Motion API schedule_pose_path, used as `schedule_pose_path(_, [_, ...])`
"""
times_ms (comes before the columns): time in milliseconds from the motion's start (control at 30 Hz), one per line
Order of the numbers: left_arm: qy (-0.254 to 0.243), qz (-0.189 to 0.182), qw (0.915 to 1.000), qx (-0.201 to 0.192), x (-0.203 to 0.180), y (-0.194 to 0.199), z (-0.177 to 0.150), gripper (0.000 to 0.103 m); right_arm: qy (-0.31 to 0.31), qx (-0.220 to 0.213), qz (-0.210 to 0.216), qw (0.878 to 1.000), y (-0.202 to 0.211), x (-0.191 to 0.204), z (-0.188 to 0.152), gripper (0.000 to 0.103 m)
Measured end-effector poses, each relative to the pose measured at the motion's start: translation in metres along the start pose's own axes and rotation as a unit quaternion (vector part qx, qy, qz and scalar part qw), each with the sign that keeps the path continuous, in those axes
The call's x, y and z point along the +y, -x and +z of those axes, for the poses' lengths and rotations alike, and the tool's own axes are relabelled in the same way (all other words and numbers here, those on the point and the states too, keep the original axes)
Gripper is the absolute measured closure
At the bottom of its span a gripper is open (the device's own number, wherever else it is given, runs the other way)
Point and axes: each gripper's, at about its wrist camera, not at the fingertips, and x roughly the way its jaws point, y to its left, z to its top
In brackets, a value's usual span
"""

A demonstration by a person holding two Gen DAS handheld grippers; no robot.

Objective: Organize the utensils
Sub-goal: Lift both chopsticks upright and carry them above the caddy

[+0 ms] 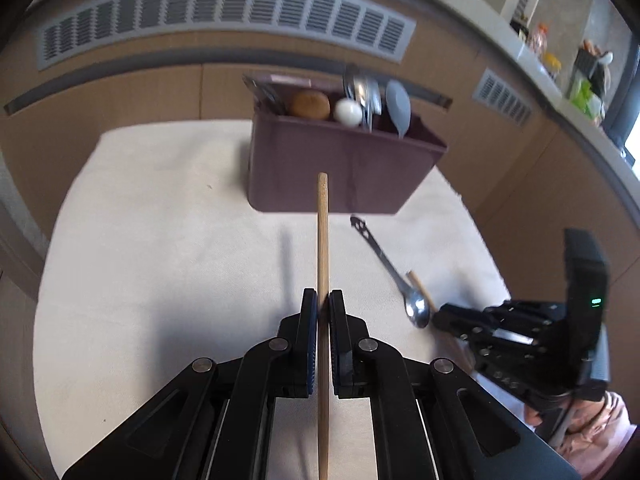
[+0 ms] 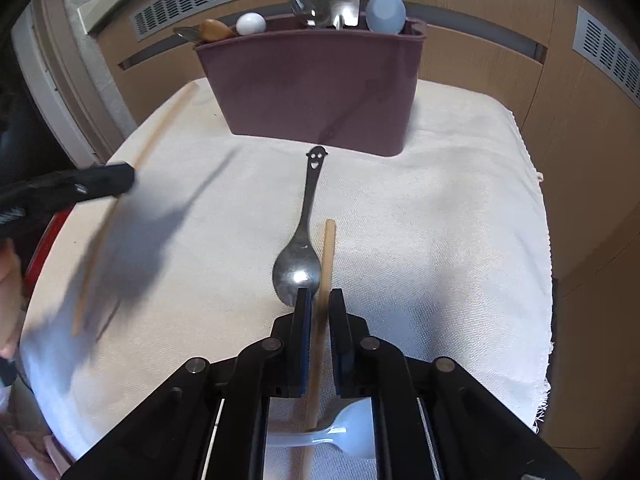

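My left gripper [image 1: 323, 300] is shut on a wooden chopstick [image 1: 322, 232] and holds it above the white cloth, pointing at the purple utensil holder [image 1: 340, 168]. It shows blurred in the right wrist view [image 2: 160, 120]. My right gripper [image 2: 319, 300] has its jaws around a second wooden chopstick [image 2: 329, 252] that lies on the cloth; a narrow gap remains on both sides. A metal spoon with a smiley handle [image 2: 302, 252] lies just left of it. A white plastic spoon [image 2: 352, 432] lies under the right gripper.
The holder [image 2: 316, 84] holds several spoons, a blue spoon [image 2: 385, 12], a white one [image 2: 251, 23] and a wooden one [image 2: 216, 30]. The white cloth [image 2: 440, 220] covers a small table. Wood panels with vents stand behind. The left gripper's body [image 2: 68, 188] is at the left.
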Motion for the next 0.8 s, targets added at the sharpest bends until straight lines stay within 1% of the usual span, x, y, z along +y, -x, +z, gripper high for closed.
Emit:
schedule_pose_path(33, [0.002,0.001,1.0000,-0.008,0.001,0.005,-0.001,0.097,-0.003,0.008,0.003,1.000,-0.004,0.000,0.000,0.094])
schedule_pose_path(100, [0.001,0.007,0.9998,-0.020,-0.001,0.011,-0.003,0.097,0.002,0.008,-0.002,1.000,-0.005,0.000,-0.001,0.094])
schedule_pose_path(167, [-0.001,0.016,0.9995,-0.028,0.001,0.018,-0.004,0.097,0.011,0.011,-0.011,1.000,-0.004,0.003,-0.001,0.097])
schedule_pose_path(233, [-0.001,0.016,0.9994,-0.030,0.000,0.025,-0.007,0.097,0.004,0.002,-0.007,1.000,0.003,0.004,-0.003,0.097])
schedule_pose_path(467, [0.006,0.002,0.9990,-0.045,-0.009,0.045,-0.021,0.097,-0.025,-0.076,0.017,0.997,0.061,0.008,-0.005,0.097])
schedule_pose_path(633, [0.008,-0.010,0.9970,-0.076,-0.018,0.072,-0.023,0.097,-0.028,-0.116,0.022,0.993,0.095,0.017,-0.007,0.097])
schedule_pose_path(800, [-0.003,-0.029,0.9927,-0.117,-0.033,0.103,-0.015,0.097,-0.022,-0.159,0.029,0.987,0.129,0.029,-0.003,0.097])
